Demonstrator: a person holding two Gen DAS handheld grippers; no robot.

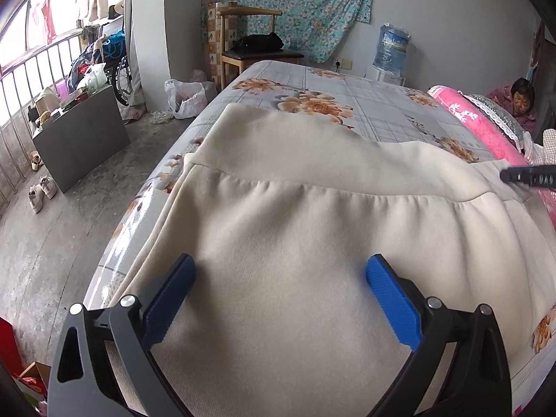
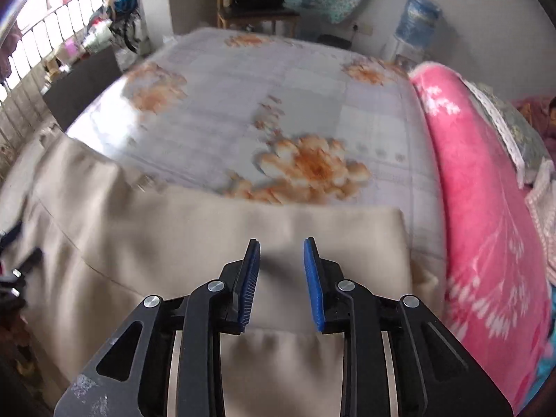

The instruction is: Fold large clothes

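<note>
Here the cream garment (image 1: 278,215) lies flat, seemingly folded; both jaws parted, empty.

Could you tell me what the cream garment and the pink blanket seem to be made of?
The cream garment looks like soft matte fleece or knit, gathered at a seam. The pink blanket looks like plush, fuzzy pile with a white printed pattern.
</note>
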